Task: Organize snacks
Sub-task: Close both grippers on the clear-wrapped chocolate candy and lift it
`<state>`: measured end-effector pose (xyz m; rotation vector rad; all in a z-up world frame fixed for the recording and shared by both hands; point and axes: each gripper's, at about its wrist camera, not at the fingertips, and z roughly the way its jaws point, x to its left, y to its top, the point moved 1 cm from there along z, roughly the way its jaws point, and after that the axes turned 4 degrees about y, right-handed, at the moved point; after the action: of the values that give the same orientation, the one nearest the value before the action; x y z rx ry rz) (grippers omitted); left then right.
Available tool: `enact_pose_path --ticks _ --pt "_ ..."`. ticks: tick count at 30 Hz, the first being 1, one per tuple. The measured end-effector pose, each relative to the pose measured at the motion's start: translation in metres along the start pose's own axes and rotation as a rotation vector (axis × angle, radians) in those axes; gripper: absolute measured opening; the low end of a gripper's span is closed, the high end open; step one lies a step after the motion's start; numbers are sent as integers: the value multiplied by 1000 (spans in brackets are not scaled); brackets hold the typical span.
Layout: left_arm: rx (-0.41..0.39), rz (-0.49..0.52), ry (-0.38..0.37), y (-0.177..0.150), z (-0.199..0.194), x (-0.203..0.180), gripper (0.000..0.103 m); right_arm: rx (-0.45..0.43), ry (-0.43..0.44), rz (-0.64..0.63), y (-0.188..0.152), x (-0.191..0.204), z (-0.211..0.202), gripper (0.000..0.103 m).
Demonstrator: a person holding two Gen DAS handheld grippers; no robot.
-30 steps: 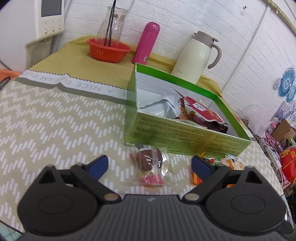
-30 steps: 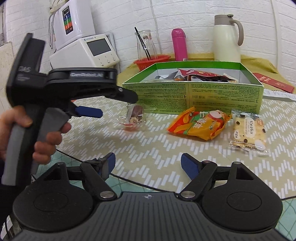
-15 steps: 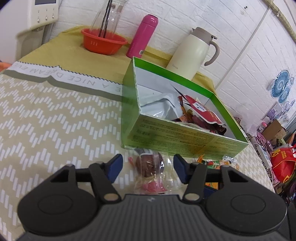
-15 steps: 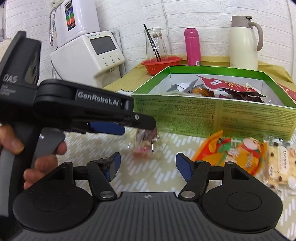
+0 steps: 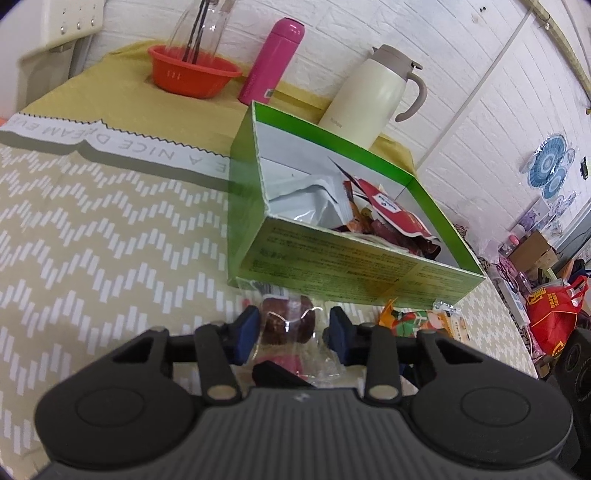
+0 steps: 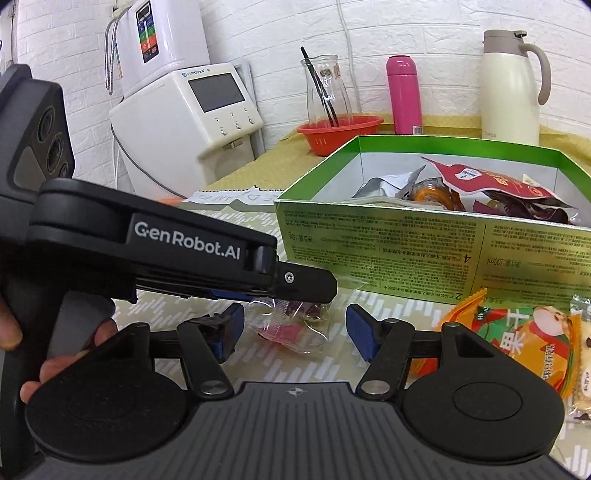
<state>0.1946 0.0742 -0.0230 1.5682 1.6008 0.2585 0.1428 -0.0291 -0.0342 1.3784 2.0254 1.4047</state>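
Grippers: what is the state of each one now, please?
Left gripper: closing around the clear-wrapped snack, not yet pressing on it.
Right gripper: open, holding nothing.

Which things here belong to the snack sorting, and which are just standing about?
Part of the job:
- clear-wrapped snack, between the closing left gripper jaws
- green box, already holding packets
- orange packet
- biscuit pack
- right gripper, open

Just standing about:
- red bowl
- pink flask
- cream jug
- white appliance

White painted brick wall, table under chevron-patterned cloth, yellow cloth behind, bright even light
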Motion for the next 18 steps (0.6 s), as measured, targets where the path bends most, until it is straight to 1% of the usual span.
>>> enact_pose_path --ticks 1,2,4,8,9,10,13,16,18 --pt "11 0 -18 -1 0 -1 35 12 5 2 -1 0 0 99" --pt "16 4 -22 -3 -1 -3 35 18 1 1 -2 1 -1 92" --pt "17 36 -17 -8 -4 -10 35 21 -1 -10 -5 2 -6 90" --pt "25 75 -31 -19 -10 -23 35 20 -14 -24 -14 3 -22 86" --pt "23 87 -31 -22 -11 -25 35 17 -19 -17 -16 1 -25 78" --pt "15 100 -17 -24 -12 -28 36 23 -37 -15 -18 -1 -28 61" --pt "15 74 -36 -26 -15 -29 35 26 -37 5 -22 -7 -35 63" --pt "1 73 -11 -25 -18 -29 35 12 -44 5 -23 -8 -40 64" --pt "7 63 -14 -23 -17 -28 35 8 -40 15 -22 -9 -39 64"
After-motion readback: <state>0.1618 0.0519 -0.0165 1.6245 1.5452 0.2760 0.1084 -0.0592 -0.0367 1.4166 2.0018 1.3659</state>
